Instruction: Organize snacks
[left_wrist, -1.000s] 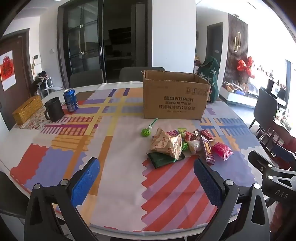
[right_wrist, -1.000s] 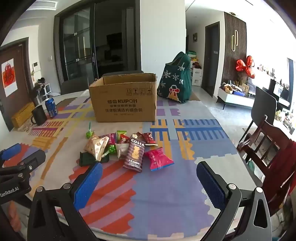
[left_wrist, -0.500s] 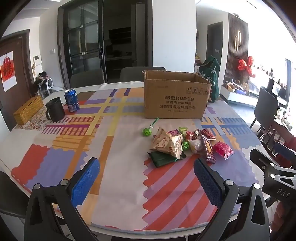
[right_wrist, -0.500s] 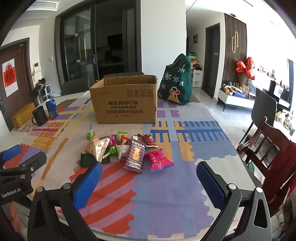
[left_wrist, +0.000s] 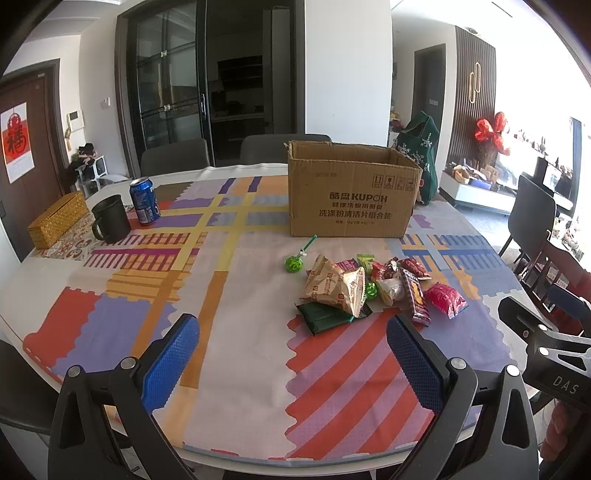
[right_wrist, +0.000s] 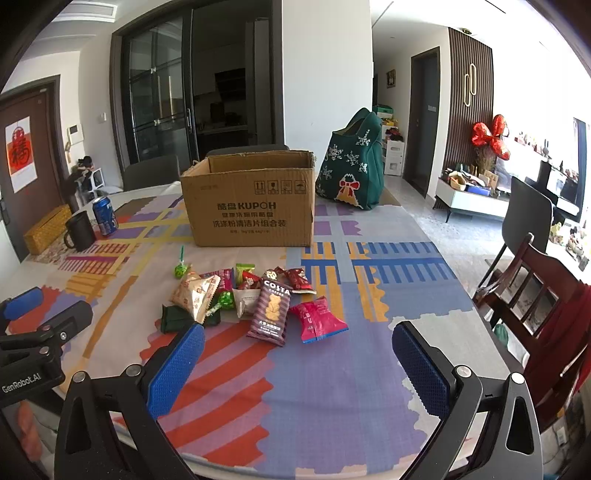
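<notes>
A loose heap of small snack packets lies on the worktop (right_wrist: 369, 369) in the middle of the frame, just in front of the open KUPOH cardboard box (right_wrist: 248, 201). It includes a purple COSTA biscuit pack (right_wrist: 271, 314), a pink-red pouch (right_wrist: 318, 320), a tan crinkled bag (right_wrist: 194, 295), a flat dark green packet (right_wrist: 173, 317) and a green lollipop (left_wrist: 294, 263). The left gripper (left_wrist: 291, 363) and right gripper (right_wrist: 297, 365) hang above the near edge, jaws spread wide and empty.
</notes>
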